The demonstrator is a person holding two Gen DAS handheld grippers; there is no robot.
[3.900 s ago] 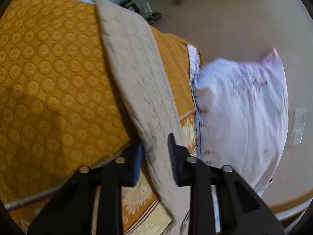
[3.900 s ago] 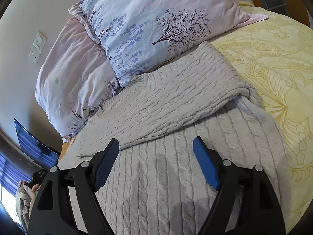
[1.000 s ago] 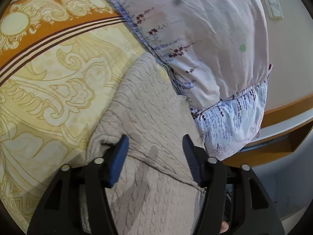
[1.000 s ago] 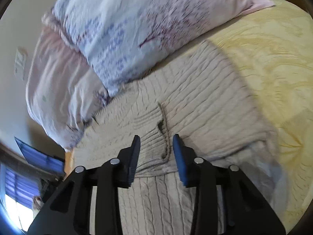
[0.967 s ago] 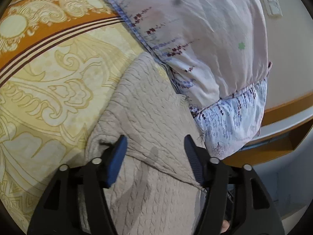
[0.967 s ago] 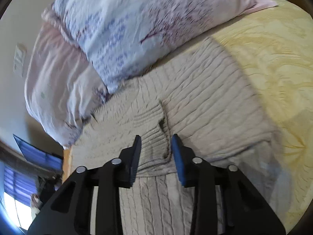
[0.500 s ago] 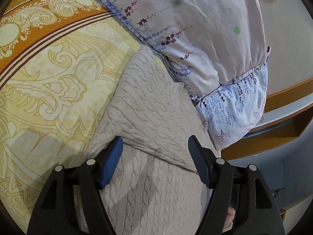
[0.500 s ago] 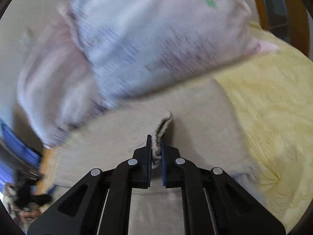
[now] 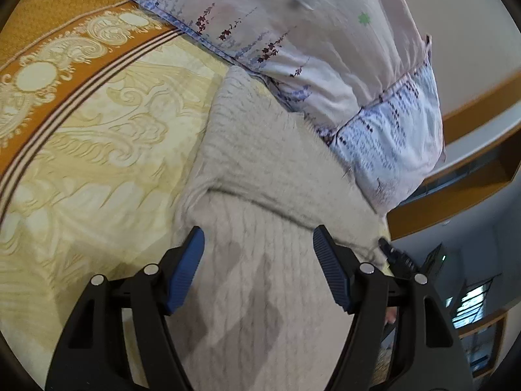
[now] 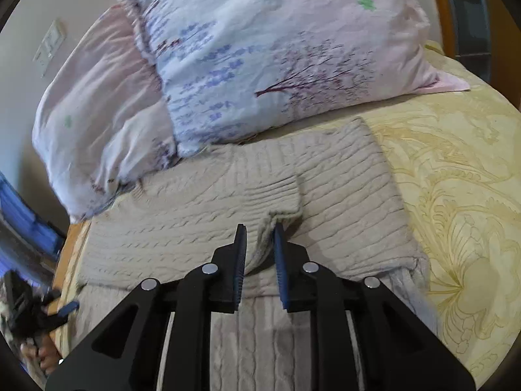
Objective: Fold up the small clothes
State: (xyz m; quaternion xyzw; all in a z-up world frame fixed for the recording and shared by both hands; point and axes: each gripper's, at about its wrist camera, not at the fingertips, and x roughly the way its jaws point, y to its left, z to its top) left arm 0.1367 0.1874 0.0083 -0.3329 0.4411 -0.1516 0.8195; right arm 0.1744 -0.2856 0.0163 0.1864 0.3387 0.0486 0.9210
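Released, the sleeve [image 10: 280, 192] lies between the right gripper [image 10: 259, 244]'s narrow jaws — left gripper [image 9: 257, 247] wide over yellow bedspread [image 10: 456, 169].

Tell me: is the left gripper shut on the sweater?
No. The left gripper is wide open above the cable-knit sweater, gripping nothing.

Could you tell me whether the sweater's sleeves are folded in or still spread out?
Folded in. Both sleeves lie across the sweater body, one cuff between the right gripper's pads.
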